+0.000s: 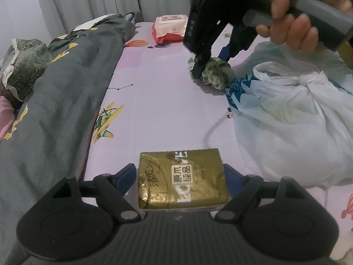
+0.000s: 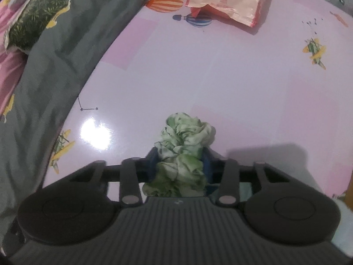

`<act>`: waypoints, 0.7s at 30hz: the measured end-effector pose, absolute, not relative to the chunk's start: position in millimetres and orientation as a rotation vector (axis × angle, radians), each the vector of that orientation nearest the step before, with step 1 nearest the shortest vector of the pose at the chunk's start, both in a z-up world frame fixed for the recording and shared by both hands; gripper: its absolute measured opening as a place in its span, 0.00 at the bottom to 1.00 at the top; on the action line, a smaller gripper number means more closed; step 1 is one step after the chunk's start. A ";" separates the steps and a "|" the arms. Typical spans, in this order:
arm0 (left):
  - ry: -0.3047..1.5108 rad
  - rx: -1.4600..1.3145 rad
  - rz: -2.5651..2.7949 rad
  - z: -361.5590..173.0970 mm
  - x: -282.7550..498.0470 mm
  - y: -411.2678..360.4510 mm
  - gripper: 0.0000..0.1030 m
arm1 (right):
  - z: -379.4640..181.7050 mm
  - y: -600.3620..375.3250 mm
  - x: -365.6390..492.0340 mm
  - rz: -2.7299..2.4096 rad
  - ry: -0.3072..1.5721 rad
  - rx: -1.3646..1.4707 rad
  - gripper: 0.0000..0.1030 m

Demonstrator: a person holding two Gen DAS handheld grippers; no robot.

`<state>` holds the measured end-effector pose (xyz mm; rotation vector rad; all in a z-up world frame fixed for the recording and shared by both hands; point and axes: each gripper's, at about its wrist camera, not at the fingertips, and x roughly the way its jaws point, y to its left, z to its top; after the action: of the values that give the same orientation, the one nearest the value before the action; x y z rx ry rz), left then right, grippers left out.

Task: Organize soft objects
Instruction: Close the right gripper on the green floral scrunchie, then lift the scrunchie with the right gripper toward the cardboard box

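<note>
Your right gripper (image 2: pixel 180 162) is clamped on the green scrunchie (image 2: pixel 183 152): its blue pads (image 2: pixel 152 161) press into the bunched fabric from both sides, and the far end of the scrunchie spills out past the fingertips onto the pink sheet (image 2: pixel 220 77). Seen from the left wrist, your right hand (image 1: pixel 293 11) holds that gripper tilted steeply down, with the scrunchie (image 1: pixel 217 75) resting on the sheet just beside the white plastic bag (image 1: pixel 293 119), which is knotted at the top.

Your left gripper (image 1: pixel 179 176) brackets the gold tissue pack (image 1: pixel 181 180). Its blue fingers (image 1: pixel 125 175) sit at the pack's two long sides, the right one against the wrapper and the left one very near it; you cannot tell from this view whether they squeeze it. The pack lies flat on the sheet, printed face up.

Farther off, a red and white wipes pack (image 1: pixel 169 27) lies near the far edge of the sheet, well apart from both grippers. A grey quilt (image 1: pixel 55 99) lies rumpled along the left side
</note>
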<state>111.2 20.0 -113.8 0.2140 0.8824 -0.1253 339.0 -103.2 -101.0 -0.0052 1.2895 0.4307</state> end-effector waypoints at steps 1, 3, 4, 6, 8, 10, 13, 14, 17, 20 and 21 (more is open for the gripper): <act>0.884 0.214 -0.122 -113.7 111.5 19.7 0.84 | -99.1 -107.2 338.3 0.437 1.292 0.035 0.31; 0.892 0.210 -0.121 -113.3 113.2 20.2 0.85 | -92.6 -115.9 336.4 0.467 1.296 0.137 0.30; 0.895 0.205 -0.119 -113.3 113.7 20.6 0.85 | -86.7 -120.6 333.7 0.483 1.289 0.185 0.30; 0.897 0.200 -0.116 -113.4 114.4 20.9 0.85 | -75.1 -125.7 326.4 0.510 1.271 0.241 0.30; 0.896 0.196 -0.108 -113.2 113.9 20.3 0.80 | -60.9 -131.8 316.8 0.541 1.247 0.285 0.30; 0.897 0.179 -0.113 -112.1 113.2 20.5 0.73 | -47.0 -138.0 306.2 0.570 1.222 0.313 0.30; 0.896 0.185 -0.109 -111.4 111.9 18.5 0.73 | -30.4 -148.0 291.7 0.598 1.196 0.344 0.30; 0.894 0.188 -0.108 -111.3 111.2 17.9 0.73 | -25.3 -152.2 286.2 0.607 1.188 0.354 0.30; 0.891 0.179 -0.105 -110.0 108.9 17.8 0.73 | -11.6 -165.5 271.6 0.618 1.160 0.376 0.30; 0.885 0.168 -0.089 -105.0 105.0 21.2 0.73 | 0.0 -183.8 257.6 0.610 1.124 0.393 0.30; 0.882 0.165 -0.082 -102.4 104.2 23.1 0.73 | 4.4 -191.4 252.1 0.605 1.111 0.399 0.30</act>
<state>104.2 23.1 -102.4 0.1651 0.8817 -0.0822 252.1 -191.4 4.4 0.3988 1.1108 0.6054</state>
